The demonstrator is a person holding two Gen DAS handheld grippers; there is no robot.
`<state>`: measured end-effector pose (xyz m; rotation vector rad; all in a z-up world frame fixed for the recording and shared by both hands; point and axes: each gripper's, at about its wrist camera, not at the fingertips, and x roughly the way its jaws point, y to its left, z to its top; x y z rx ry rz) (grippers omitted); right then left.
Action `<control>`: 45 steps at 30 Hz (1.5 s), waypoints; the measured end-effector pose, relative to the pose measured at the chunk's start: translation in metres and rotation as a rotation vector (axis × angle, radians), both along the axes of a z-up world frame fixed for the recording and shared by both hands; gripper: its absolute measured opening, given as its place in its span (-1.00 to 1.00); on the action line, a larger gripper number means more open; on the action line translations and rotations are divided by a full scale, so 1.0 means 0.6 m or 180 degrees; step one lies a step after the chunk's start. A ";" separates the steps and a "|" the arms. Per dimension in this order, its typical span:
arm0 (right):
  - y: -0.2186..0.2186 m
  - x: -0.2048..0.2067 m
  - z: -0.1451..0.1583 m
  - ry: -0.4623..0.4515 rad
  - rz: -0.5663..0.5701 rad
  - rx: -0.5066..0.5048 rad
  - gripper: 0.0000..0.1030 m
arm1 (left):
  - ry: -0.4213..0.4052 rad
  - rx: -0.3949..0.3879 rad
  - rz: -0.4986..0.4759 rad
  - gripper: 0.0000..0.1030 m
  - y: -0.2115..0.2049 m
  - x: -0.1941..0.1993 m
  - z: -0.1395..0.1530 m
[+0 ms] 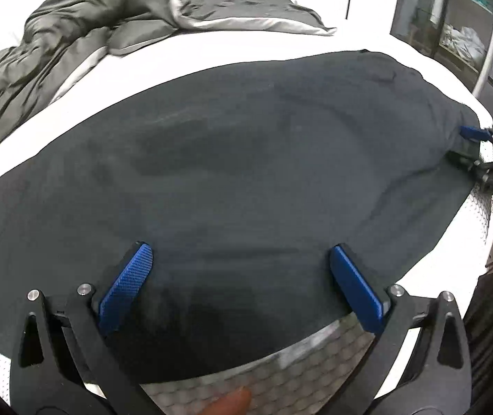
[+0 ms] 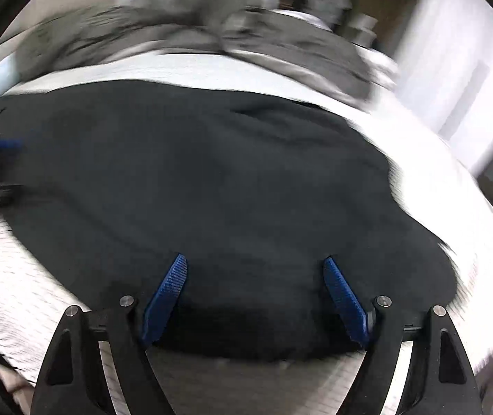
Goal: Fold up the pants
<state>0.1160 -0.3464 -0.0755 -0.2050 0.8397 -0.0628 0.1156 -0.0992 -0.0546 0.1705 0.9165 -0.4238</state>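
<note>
I have both claws over the dark pants [image 1: 246, 173], which lie spread flat on the white bed [image 1: 211, 52].

My left claw [image 1: 241, 276] stands wide, its blue pads [image 1: 127, 283] apart with nothing pinched between them; the near hem of the pants runs just under and between the two fingers. Beyond that claw the cloth stretches away to its far edge, and past that sits a rumpled grey duvet [image 1: 56, 52] with a grey pillow [image 1: 239, 3] beside it.

My right claw [image 2: 255, 294] is also spread wide, pads clear of the fabric, with the pants edge lying between them. This view is smeared, so I cannot tell finer creases. Off to its left, at the other end of the pants, the left claw shows at the cloth's edge. In the left view the right claw [image 1: 471, 145] sits at the far right corner of the pants.
</note>
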 end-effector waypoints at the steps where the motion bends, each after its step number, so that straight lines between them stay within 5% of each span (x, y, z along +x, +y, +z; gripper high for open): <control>1: -0.022 -0.006 -0.002 0.0008 -0.0131 0.0100 0.61 | 0.0011 0.0004 0.0039 0.99 0.010 0.000 -0.001; 9: -0.090 -0.019 0.037 -0.0414 -0.0553 0.0764 0.62 | -0.0201 -0.0269 0.0020 0.98 0.009 -0.004 0.043; 14: -0.126 -0.008 0.001 -0.0033 -0.0871 0.0651 0.49 | 0.0144 -0.0080 0.0171 0.99 0.011 0.017 0.006; 21: -0.132 -0.053 0.070 -0.0645 -0.0884 0.1095 0.48 | 0.0079 -0.0455 0.0267 0.98 0.040 0.022 0.045; 29: -0.072 0.071 0.078 -0.0362 -0.0521 0.0724 0.19 | -0.0094 -0.0257 0.0200 0.98 -0.026 0.121 0.077; 33: -0.084 0.103 0.034 -0.0082 -0.0670 0.0389 0.11 | 0.0262 0.0061 0.0248 0.98 -0.041 0.177 0.023; 36: -0.114 0.088 0.036 -0.0173 -0.0967 0.0288 0.35 | 0.0411 -0.0080 0.0341 0.98 -0.019 0.189 0.009; 39: -0.133 0.070 0.042 -0.0242 -0.1084 0.0524 0.37 | 0.0411 -0.0035 0.0392 0.98 -0.010 0.189 0.017; 45: -0.061 0.084 0.094 -0.0494 -0.0551 0.0733 0.35 | 0.0197 -0.0376 0.0258 0.98 -0.035 0.189 0.063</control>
